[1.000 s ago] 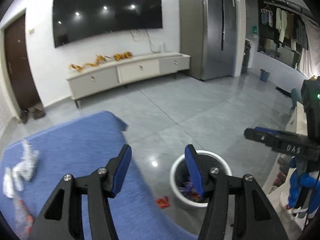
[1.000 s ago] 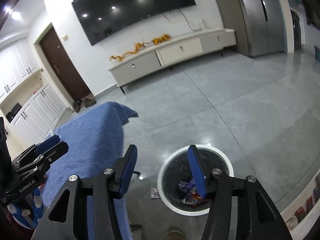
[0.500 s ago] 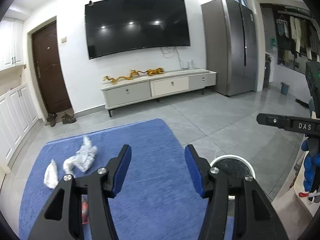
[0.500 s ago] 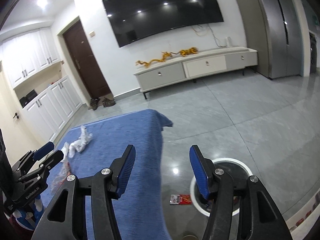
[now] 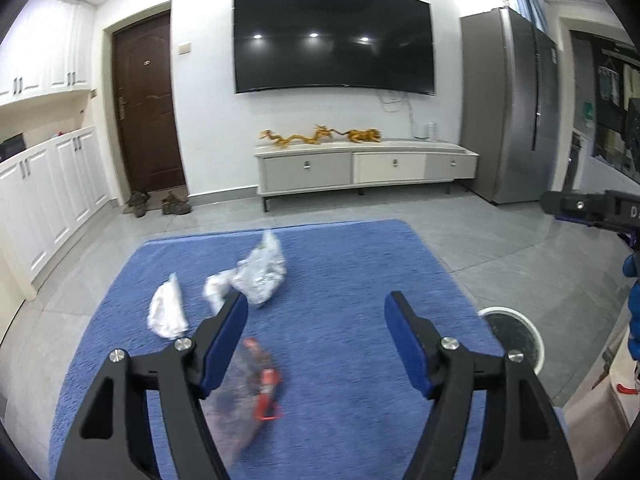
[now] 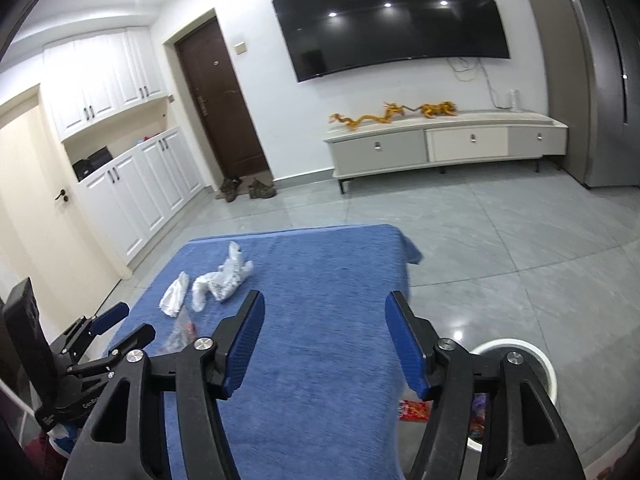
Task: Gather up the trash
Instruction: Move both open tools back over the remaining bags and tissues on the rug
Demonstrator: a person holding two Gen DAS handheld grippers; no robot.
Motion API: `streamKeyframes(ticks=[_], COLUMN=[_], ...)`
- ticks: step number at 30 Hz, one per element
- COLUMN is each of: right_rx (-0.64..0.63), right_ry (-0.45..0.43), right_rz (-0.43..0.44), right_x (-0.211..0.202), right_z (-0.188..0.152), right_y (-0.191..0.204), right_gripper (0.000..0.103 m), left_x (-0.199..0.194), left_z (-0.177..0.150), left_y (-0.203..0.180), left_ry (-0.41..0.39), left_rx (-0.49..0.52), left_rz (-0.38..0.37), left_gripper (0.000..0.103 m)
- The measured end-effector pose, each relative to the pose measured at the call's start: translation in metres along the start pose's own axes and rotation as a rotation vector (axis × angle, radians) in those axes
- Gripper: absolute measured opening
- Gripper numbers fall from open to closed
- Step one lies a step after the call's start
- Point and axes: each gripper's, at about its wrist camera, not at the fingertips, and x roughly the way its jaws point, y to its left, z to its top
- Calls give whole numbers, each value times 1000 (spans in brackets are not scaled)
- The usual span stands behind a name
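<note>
Left wrist view, risk: the clear red-edged wrapper (image 5: 248,392) lies flat under the left claw (image 5: 316,344); its pads may skid over the film and catch the blue cloth (image 5: 360,264).
Left wrist view, pose: tilted down, jaws opening, nothing between them; crumpled bag (image 5: 260,272) and tissue (image 5: 168,312) ahead-left, waste bin (image 5: 516,336) right.
Right wrist view, risk: light trash may miss the bin (image 6: 520,350); a red wrapper (image 6: 412,410) lies beside it.
Right wrist view, pose: right claw (image 6: 324,344) tilted down, opening, empty.

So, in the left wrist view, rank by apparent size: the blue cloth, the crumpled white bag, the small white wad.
1. blue cloth
2. crumpled white bag
3. small white wad, though it lies slightly nearer the camera.
</note>
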Motion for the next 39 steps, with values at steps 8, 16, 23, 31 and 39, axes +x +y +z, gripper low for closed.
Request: streamKeyframes(ticks=[8,16,23,31,39], right_rx=[-39,-74,-81,-62,-52], right_ry=[38,107,156,202,230], right_rz=[42,85,123,138,145], right_x=[36,89,128,156,172], right_z=[5,4,-2,-15,-20], right_y=[29,54,72,73,72], right_gripper=[69,70,70,70,70], left_x=[6,17,24,28,43], left_z=[-25,-55,-71,-79,-87], left_y=[74,112,112,103,90], left_ry=[40,112,145,172,227], left_rx=[-74,-120,-123,-104,-96], left_rz=[83,35,-19,-83,-162], left_gripper=[75,76,76,76,75])
